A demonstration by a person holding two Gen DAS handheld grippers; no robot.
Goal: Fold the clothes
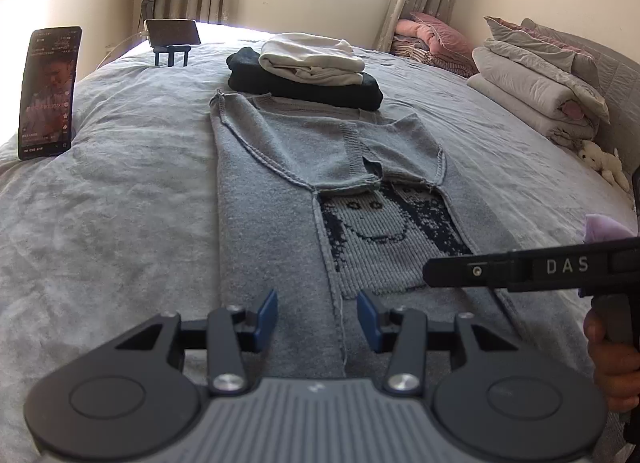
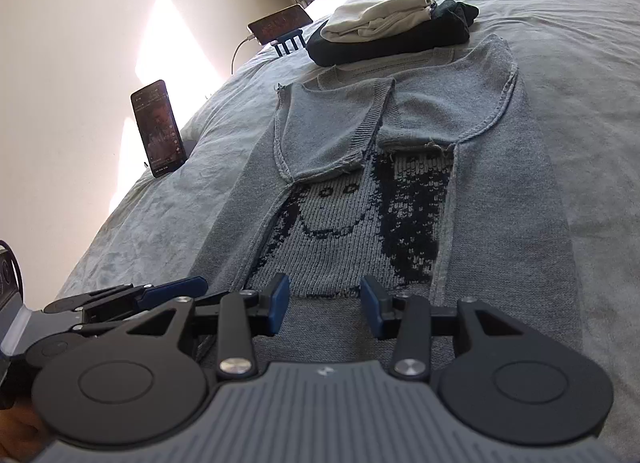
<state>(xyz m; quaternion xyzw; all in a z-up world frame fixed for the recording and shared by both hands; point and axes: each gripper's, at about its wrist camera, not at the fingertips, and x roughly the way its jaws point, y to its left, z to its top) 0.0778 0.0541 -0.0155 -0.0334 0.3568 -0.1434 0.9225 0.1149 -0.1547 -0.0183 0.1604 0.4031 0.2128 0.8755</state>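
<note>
While half-folded, sweater (image 1: 276, 183) hem hidden

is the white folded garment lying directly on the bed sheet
No, the white folded garment rests on top of a dark folded garment, which itself lies on the bed sheet.

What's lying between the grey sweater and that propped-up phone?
Only bare grey bedspread between the sweater and the phone, as the left wrist view shows.

Grey sweater (image 1: 280, 199) flat on bed (image 1: 100, 223) — sleeves folded in
</note>
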